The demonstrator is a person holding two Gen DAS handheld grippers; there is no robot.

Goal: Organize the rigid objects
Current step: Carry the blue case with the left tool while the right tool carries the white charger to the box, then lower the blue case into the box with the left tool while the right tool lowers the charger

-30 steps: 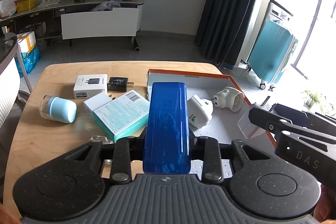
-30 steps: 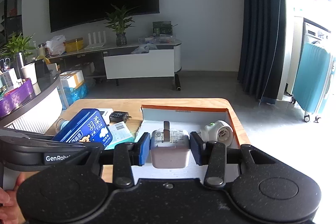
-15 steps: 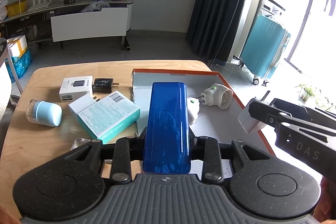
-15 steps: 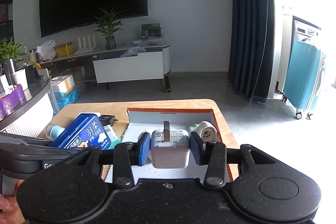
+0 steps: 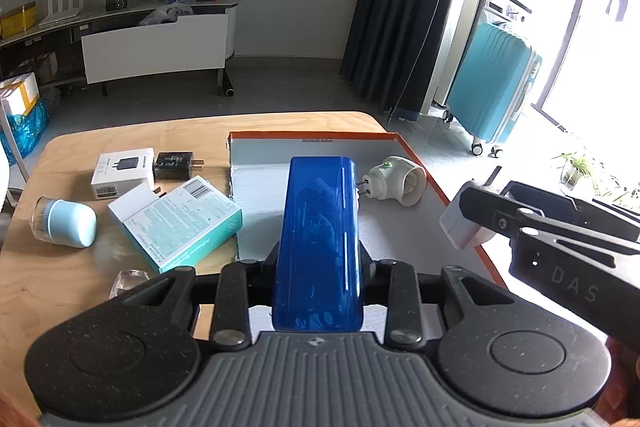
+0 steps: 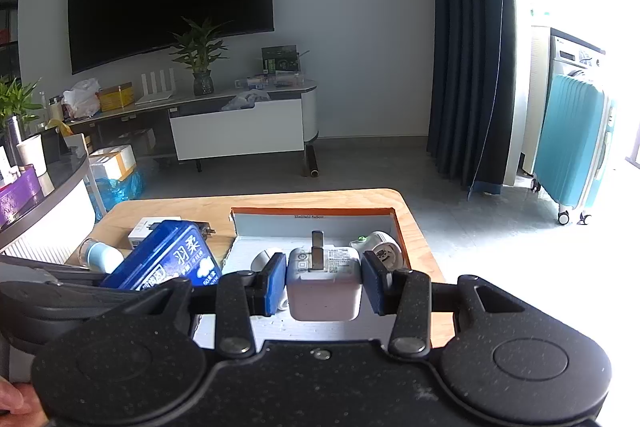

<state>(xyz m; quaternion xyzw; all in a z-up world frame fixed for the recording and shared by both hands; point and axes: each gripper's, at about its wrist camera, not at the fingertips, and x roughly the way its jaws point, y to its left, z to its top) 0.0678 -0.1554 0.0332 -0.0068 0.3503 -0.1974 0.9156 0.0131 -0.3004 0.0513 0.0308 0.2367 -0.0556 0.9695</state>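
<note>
Left gripper (image 5: 318, 267) clamping blue tin (image 5: 318, 243), right gripper (image 6: 323, 285) clamping charger (image 6: 323, 287)

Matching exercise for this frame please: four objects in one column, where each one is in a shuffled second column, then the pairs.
1. long blue tin
2. white square charger plug
3. round white plug-in device
4. teal and white carton

A. lying inside the orange-rimmed box
B. on the wooden table
C. in the left gripper
D. in the right gripper

1-C, 2-D, 3-A, 4-B
</note>
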